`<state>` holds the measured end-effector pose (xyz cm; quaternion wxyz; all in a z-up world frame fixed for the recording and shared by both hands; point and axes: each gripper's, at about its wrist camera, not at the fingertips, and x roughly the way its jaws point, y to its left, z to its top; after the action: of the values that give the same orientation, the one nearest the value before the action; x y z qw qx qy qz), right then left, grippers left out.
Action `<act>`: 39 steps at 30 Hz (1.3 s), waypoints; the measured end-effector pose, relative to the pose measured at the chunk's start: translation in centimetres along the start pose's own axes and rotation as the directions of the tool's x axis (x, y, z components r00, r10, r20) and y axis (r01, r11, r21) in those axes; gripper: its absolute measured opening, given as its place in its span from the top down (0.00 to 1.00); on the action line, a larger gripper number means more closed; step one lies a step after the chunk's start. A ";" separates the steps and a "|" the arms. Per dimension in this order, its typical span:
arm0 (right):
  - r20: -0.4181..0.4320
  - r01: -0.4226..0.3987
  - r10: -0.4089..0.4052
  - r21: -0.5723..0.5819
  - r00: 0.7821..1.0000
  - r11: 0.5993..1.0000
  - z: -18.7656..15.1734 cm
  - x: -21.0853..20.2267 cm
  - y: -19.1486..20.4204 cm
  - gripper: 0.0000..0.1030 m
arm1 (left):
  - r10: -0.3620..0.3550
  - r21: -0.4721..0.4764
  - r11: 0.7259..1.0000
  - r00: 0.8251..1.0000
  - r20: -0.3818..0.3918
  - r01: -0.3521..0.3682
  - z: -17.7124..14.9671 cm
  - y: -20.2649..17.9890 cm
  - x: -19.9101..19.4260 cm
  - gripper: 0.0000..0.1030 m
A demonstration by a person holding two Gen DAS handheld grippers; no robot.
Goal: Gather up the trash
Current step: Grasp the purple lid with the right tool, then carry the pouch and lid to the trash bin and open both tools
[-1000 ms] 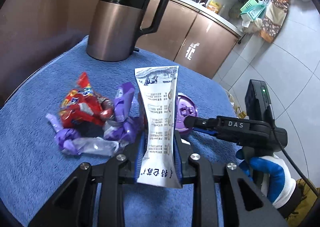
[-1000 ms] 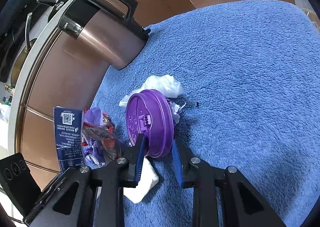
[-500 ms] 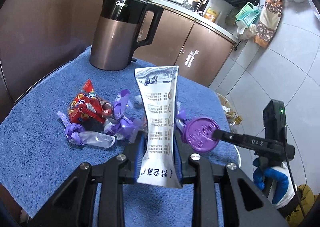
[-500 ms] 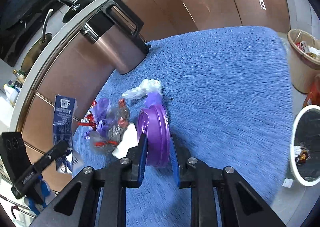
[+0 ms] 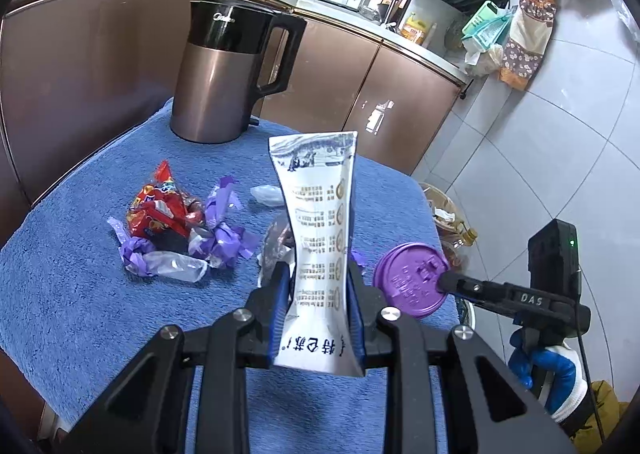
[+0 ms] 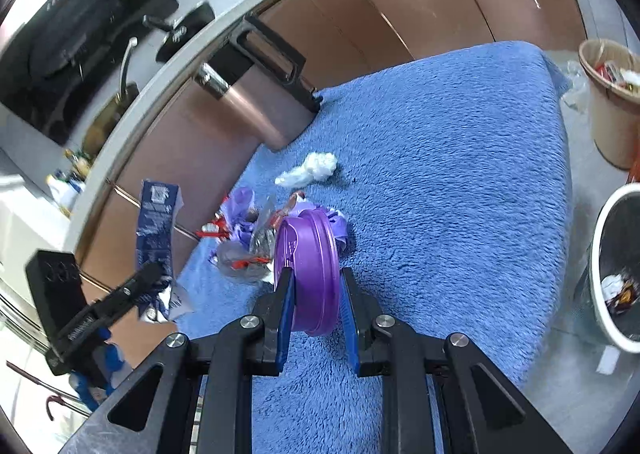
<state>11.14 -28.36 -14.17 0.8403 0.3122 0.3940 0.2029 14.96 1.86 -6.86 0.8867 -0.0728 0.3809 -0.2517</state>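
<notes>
2 grippers, each clamped on 1 item above the blue towel [image 5: 80,294]: left gripper [image 5: 318,294] pinches 1 flattened milk carton [image 5: 320,222]; right gripper [image 6: 316,294] grips 1 purple lid [image 6: 310,266]. Perhaps 4 wrappers [image 5: 176,234] lie near the towel's left edge; 1 kettle [image 5: 224,74] at its far edge; 2 bins [image 6: 612,266] beyond its right edge

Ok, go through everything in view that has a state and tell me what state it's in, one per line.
Left tongs: shut on the milk carton, flattened, held upright.
Right tongs: shut on the purple cup lid, held on edge, off the towel.
Red snack wrapper: crumpled, lying on the blue towel.
Purple wrappers: crumpled, on the towel.
White tissue: wadded, on the towel.
Kettle: upright, lid closed.
Grey bin: open, trash inside.
</notes>
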 end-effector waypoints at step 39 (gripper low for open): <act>0.270 0.451 -0.536 0.319 0.800 0.833 0.4 -20.1 -23.2 0.79 | -0.186 0.308 0.897 0.903 -0.388 0.317 0.5 -36.8 26.0 0.74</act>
<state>1.47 -57.09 -19.13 0.8762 0.3271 0.3284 -0.1321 16.11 -42.94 -11.26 0.7621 0.0888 0.4657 -0.4410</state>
